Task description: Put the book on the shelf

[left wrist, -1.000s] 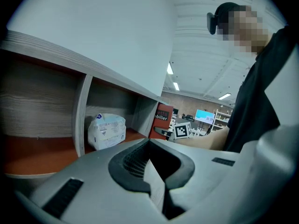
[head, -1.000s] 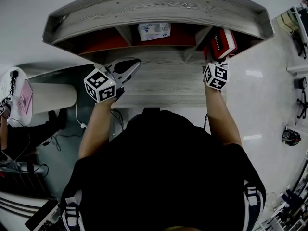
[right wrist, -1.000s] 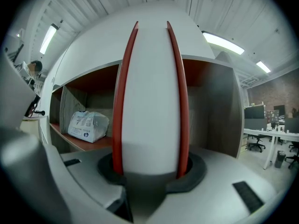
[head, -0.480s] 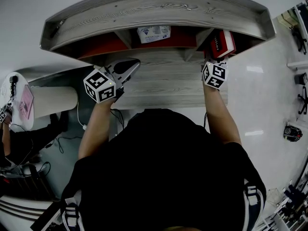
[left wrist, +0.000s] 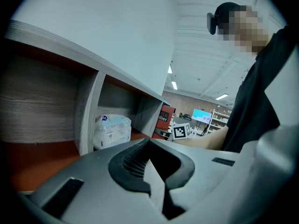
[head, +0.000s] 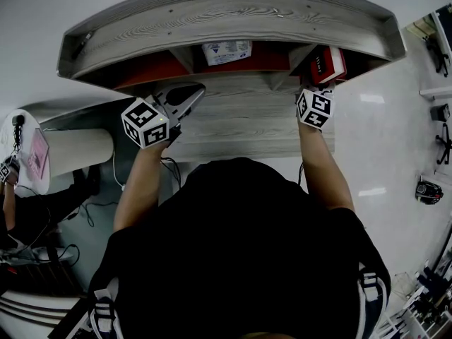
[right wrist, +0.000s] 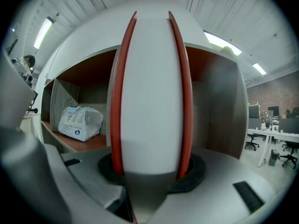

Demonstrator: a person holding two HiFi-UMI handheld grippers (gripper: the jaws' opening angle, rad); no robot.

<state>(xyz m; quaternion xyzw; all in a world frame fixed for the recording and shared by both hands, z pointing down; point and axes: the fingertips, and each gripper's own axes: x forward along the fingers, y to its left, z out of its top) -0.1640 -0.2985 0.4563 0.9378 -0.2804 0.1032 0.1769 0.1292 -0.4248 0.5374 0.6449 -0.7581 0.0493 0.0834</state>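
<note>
Two grippers are in front of the shelf [head: 233,16], one in each of your hands. Your right gripper [head: 314,87] grips the book [head: 326,63]: its fingers close on the two red covers and the white page edge between them faces back toward you. In the right gripper view, the book [right wrist: 152,87] stands upright straight ahead of the right gripper [right wrist: 152,174], its lower end seated between the two pads. From the head view, the book is at the mouth of the right compartment, with its far end already under the top board. The side wall of the shelf [right wrist: 217,111] is just to the right of the fingers, and the divider is to their left. I cannot tell if the book touches the red floor of the compartment.

One white bag [head: 226,49] lies in the middle compartment, to the left of the right fingers and further in. The right gripper view also shows the bag [right wrist: 79,122] on the red floor there.

Your left gripper [head: 198,90] is closed and holds nothing. In the left gripper view, the tips of the left gripper [left wrist: 148,141] meet, and only a hollow stays between the dark pads behind them. These fingers point toward the divider [left wrist: 86,111] between the left and middle compartments. The bag [left wrist: 112,130] is beyond the fingertips, a little to their left, and the book is well apart to their right.
</note>
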